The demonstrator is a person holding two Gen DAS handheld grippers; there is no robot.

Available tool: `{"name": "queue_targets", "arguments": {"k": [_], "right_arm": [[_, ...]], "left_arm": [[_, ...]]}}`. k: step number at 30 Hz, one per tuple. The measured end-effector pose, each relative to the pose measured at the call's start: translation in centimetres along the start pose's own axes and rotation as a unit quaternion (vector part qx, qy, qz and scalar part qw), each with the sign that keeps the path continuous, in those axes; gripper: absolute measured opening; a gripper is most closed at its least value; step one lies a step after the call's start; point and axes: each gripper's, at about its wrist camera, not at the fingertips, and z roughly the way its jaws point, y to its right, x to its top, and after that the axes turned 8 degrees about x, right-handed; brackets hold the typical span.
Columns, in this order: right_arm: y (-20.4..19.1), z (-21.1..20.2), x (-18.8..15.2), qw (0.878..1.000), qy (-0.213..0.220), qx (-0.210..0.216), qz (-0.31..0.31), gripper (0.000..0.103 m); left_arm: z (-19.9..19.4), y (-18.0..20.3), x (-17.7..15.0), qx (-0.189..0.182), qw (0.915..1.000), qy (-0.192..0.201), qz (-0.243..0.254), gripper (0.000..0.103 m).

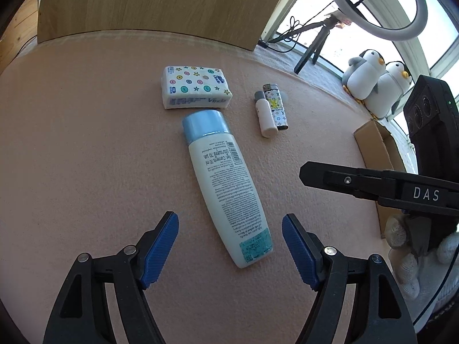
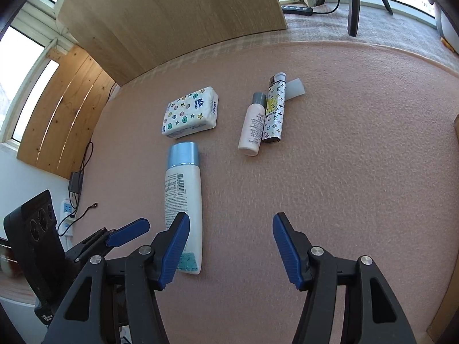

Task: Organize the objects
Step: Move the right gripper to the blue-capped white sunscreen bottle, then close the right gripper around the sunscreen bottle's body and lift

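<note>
On the pink worktop [image 1: 71, 157] a big bottle [image 1: 226, 183] lies flat, its base between the open left gripper [image 1: 230, 253] fingers. The right gripper [image 2: 231, 248], also open, holds nothing. Likely step: grasping the bottle; next, lower and close squarely.

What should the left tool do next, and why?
Probably ease the left tool forward and down around the big bottle. Its jaws are open and empty, and the bottle lies flat on the pink mat with its base already between the blue pads.
</note>
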Motion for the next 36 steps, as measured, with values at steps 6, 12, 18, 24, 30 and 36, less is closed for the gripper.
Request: {"name": "queue_targets", "arguments": {"k": [6,12,18,24,30,36], "right_arm": [[-1.6,2.9,0.4,0.999,-0.030,0.024,-0.006,0.057],[-1.9,4.7,0.6,0.998,-0.047,0.033,-0.001,0.057],[-2.6,5.8,0.3,0.998,-0.059,0.035,-0.011,0.057],[-3.1,6.0,0.2,0.997,-0.061,0.030,-0.023,0.053],[-3.4,6.3,-0.1,0.997,-0.062,0.030,-0.030,0.040],[-3.2,5.4,-0.8,0.998,-0.047,0.022,-0.027,0.040]], "left_arm": [[0.9,-0.8,0.2,-0.018,0.9998,-0.004,-0.012,0.078],[1.6,-0.6,0.4,-0.022,0.9997,-0.005,-0.005,0.077],[2.0,-0.5,0.7,-0.027,0.9996,-0.009,0.001,0.070],[2.8,0.0,1.2,-0.035,0.9993,-0.014,0.007,0.054],[2.8,0.1,1.0,-0.037,0.9993,-0.012,0.001,0.050],[2.7,0.8,0.9,-0.038,0.9992,-0.011,0.003,0.050]]}}
